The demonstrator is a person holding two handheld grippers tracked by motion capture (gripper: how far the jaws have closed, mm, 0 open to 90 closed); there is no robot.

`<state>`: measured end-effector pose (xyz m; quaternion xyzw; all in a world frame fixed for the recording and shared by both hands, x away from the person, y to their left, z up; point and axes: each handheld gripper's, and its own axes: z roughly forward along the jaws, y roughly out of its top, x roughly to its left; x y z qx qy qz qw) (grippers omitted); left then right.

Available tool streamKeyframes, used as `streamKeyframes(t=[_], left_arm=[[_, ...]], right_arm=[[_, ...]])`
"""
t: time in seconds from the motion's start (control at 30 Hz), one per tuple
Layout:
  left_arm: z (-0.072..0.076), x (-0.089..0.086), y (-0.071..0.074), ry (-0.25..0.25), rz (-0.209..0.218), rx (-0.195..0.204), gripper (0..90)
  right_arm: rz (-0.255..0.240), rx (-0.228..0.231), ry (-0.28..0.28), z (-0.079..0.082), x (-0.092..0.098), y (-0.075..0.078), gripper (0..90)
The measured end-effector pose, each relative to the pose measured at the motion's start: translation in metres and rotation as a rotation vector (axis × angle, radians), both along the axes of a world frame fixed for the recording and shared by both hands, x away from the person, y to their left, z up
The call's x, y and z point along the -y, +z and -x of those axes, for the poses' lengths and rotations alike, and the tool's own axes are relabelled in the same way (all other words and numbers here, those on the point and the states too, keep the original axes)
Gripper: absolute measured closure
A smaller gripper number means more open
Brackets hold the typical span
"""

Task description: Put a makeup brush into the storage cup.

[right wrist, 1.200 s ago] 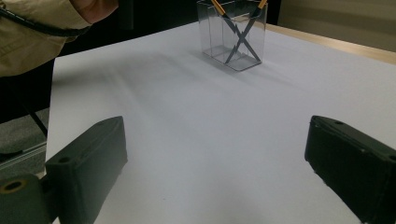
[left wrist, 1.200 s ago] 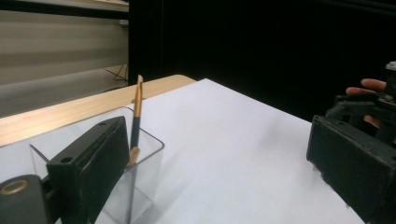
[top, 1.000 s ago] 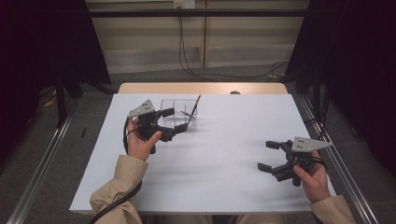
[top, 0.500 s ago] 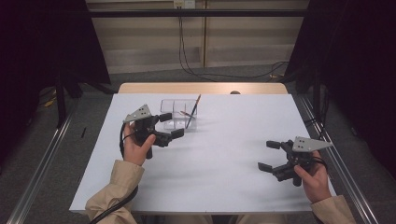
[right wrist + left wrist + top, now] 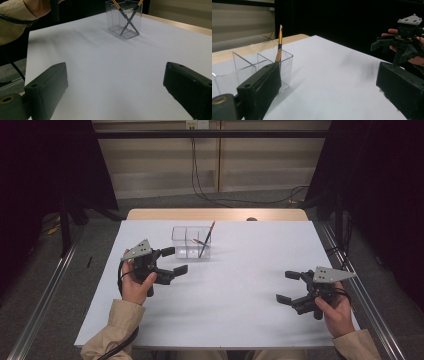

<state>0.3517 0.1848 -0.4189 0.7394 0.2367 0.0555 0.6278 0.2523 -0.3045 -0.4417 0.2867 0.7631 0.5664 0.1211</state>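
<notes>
The left gripper is held just in front of the clear divided box, jaws spread wide with nothing between them, and no contact with the box is seen. Two pencils are stood crossed in the box's right-hand compartment, tips leaning out over the rim; the box is set toward the far middle of the white table sheet. Over on the right, the right gripper is parked low near the table's right edge, well apart from the box, jaws likewise wide and empty.
</notes>
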Motion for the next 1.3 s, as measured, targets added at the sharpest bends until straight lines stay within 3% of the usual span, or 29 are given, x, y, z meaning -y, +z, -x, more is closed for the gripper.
streamKeyframes(t=[0.3, 1.3], left_arm=[[0.008, -0.013, 0.000, 0.024, 0.011, 0.009, 6.1], [0.027, -0.035, -0.003, 0.037, -0.026, 0.017, 5.2]], right_arm=[[0.001, 0.002, -0.001, 0.000, 0.001, 0.000, 5.1], [0.002, 0.003, -0.002, 0.001, 0.002, 0.000, 5.0]])
